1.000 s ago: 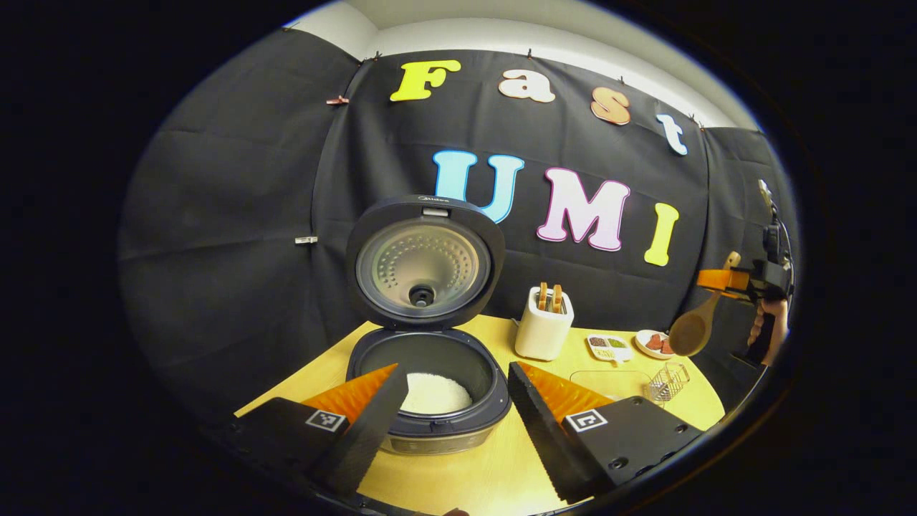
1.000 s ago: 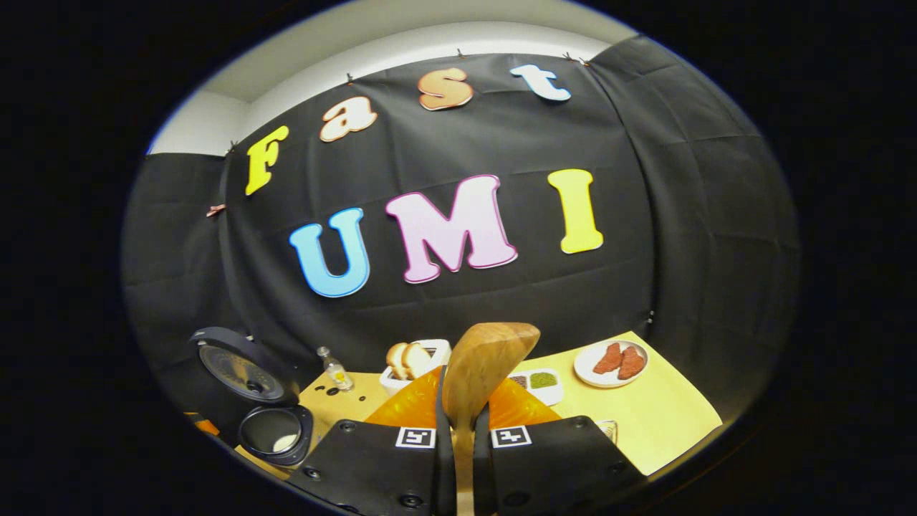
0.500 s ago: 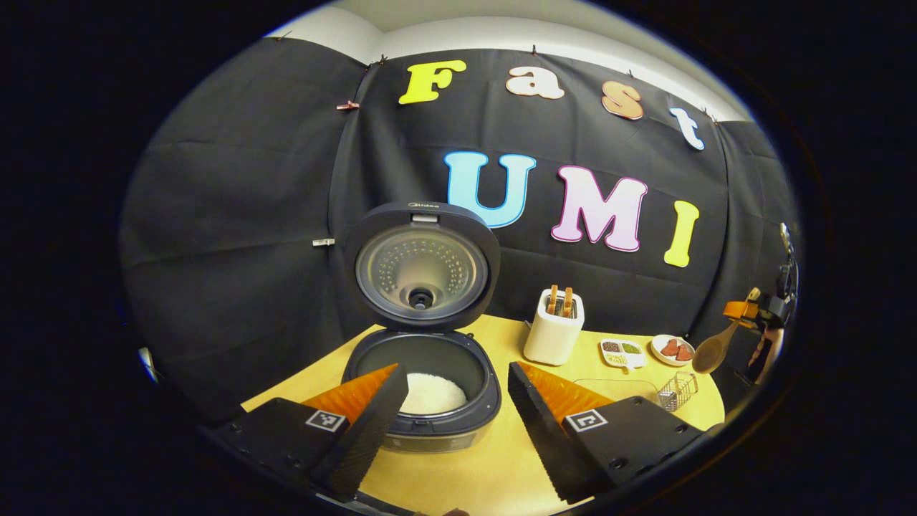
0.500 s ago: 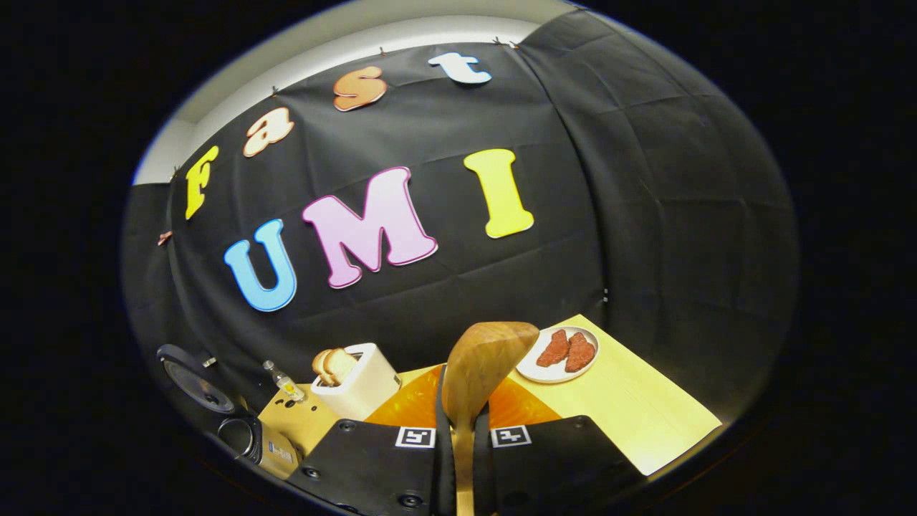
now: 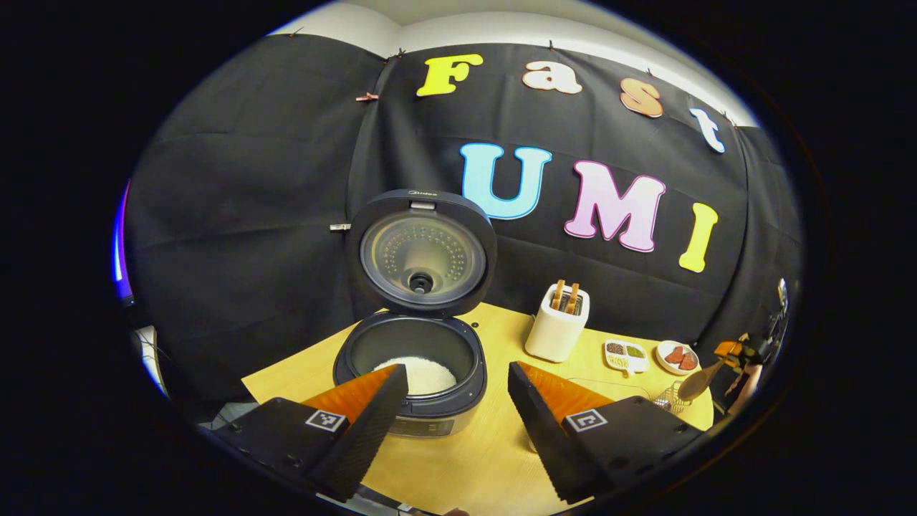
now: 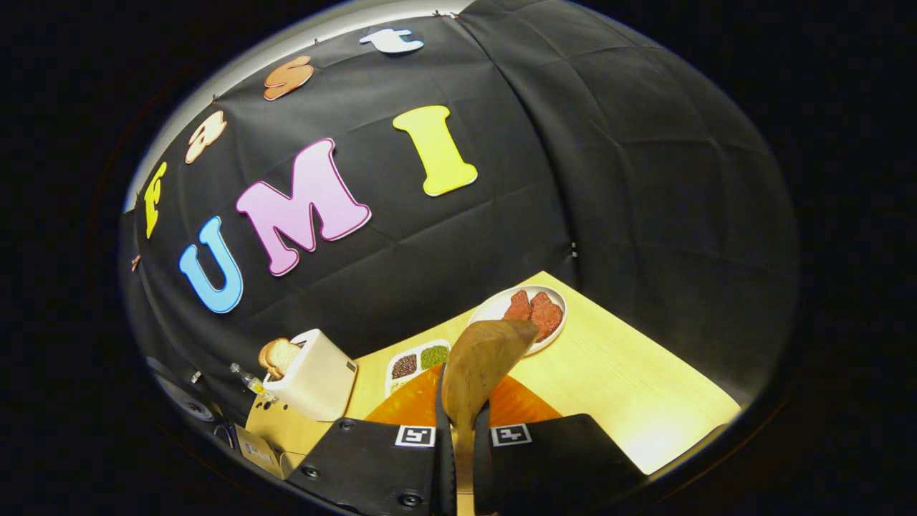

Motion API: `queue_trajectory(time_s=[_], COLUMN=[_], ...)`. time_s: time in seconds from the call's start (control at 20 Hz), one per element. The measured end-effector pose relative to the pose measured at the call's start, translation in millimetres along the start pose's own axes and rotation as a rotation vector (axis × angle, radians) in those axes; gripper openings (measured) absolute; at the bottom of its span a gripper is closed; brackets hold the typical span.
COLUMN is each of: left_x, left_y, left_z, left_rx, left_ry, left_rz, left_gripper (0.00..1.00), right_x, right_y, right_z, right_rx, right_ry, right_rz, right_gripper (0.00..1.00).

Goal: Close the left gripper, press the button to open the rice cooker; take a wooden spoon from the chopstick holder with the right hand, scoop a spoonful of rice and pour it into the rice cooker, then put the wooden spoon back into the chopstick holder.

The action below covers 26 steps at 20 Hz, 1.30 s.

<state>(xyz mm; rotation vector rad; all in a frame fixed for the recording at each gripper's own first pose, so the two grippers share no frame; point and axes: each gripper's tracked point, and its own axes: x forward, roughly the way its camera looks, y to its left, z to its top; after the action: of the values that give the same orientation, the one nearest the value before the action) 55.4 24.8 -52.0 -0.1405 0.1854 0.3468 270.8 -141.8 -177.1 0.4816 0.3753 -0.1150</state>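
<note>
Left gripper (image 5: 457, 383): fingers spread wide, holding nothing — low over the table's (image 5: 487, 459) near edge.
Rice cooker (image 5: 412, 373): lid up, white rice in the pot, near the table's left edge.
Right gripper (image 6: 458, 444): clamped on the wooden spoon (image 6: 478, 373) — bowl up, above the table's right side.
Chopstick holder (image 5: 670, 398): wire basket by the right edge.
</note>
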Motion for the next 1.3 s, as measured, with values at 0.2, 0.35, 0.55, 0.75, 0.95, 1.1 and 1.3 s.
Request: queue_trajectory(time_s=[0.2, 0.35, 0.55, 0.75, 0.95, 1.1, 1.3], left_x=[-2.7, -4.7, -4.6, -3.3, 0.9, 5.0, 17.8], left_y=[0.0, -1.1, 1.9, 11.3, 23.0, 31.4, 47.5], left_z=[1.2, 3.2, 12.1, 36.5, 73.9, 107.0, 159.8], left_rx=[0.018, 0.025, 0.006, 0.001, 0.015, 0.009, 0.092], left_ry=[0.001, -0.002, -0.017, -0.061, -0.124, -0.172, -0.248], left_rz=[0.034, 0.047, 0.055, 0.064, 0.072, 0.068, 0.074], left_gripper=[0.95, 0.95, 0.95, 0.95, 0.95, 0.95, 0.95], right_x=[18.7, 25.5, 24.2, 13.9, -14.2, -43.8, -88.4], right_y=[-9.1, -12.3, -5.4, 0.1, -5.0, -10.0, -2.4], right_z=[-32.3, -48.3, -63.5, -50.7, -41.5, -24.3, -4.8], right_rx=[0.038, 0.042, 0.039, 0.035, -0.049, -0.113, -0.190], right_ry=[0.060, 0.090, 0.118, 0.099, 0.077, 0.027, -0.030], right_rz=[-0.020, -0.028, 0.005, 0.009, -0.007, -0.023, -0.015], right_gripper=[0.13, 0.14, 0.12, 0.32, 0.99, 0.98, 0.98])
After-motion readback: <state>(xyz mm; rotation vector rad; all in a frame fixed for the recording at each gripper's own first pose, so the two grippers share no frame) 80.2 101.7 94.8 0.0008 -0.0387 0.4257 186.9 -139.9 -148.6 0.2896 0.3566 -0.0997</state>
